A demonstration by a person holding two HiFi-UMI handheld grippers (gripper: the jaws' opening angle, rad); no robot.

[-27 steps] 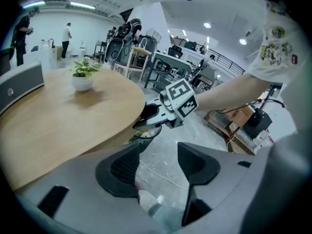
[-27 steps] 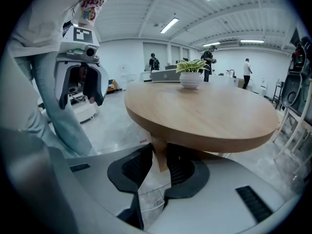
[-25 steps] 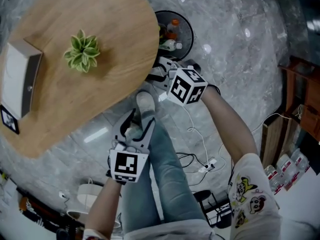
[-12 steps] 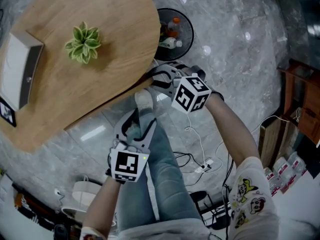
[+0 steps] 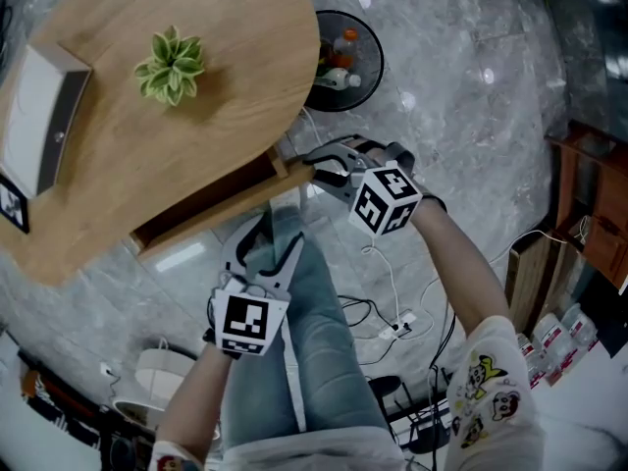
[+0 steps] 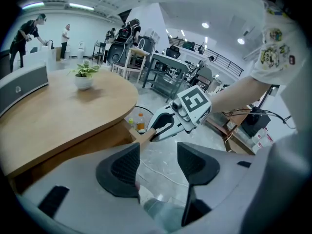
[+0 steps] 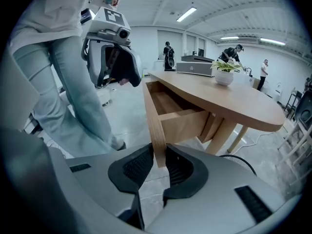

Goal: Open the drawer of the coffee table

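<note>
The oval wooden coffee table (image 5: 118, 180) fills the upper left of the head view. Its drawer (image 5: 211, 207) stands pulled partly out from under the near edge. My right gripper (image 5: 314, 170) is shut on the drawer's front panel (image 7: 155, 123) at its right end, and the right gripper view shows both pads (image 7: 137, 165) pressed against the thin board. The left gripper (image 5: 263, 235) is open and holds nothing. It hovers over the person's leg, short of the drawer. In the left gripper view its jaws (image 6: 157, 162) stand wide, with the right gripper (image 6: 165, 126) beyond them.
A small potted plant (image 5: 172, 64) and a grey box (image 5: 41, 121) sit on the tabletop. A round wire bin (image 5: 345, 59) with bottles stands beside the table. Cables and a power strip (image 5: 407, 324) lie on the marble floor near the person's feet.
The right gripper has drawn back toward the person with the drawer front in its jaws, and the drawer has slid out from under the tabletop. The left gripper has barely moved.
</note>
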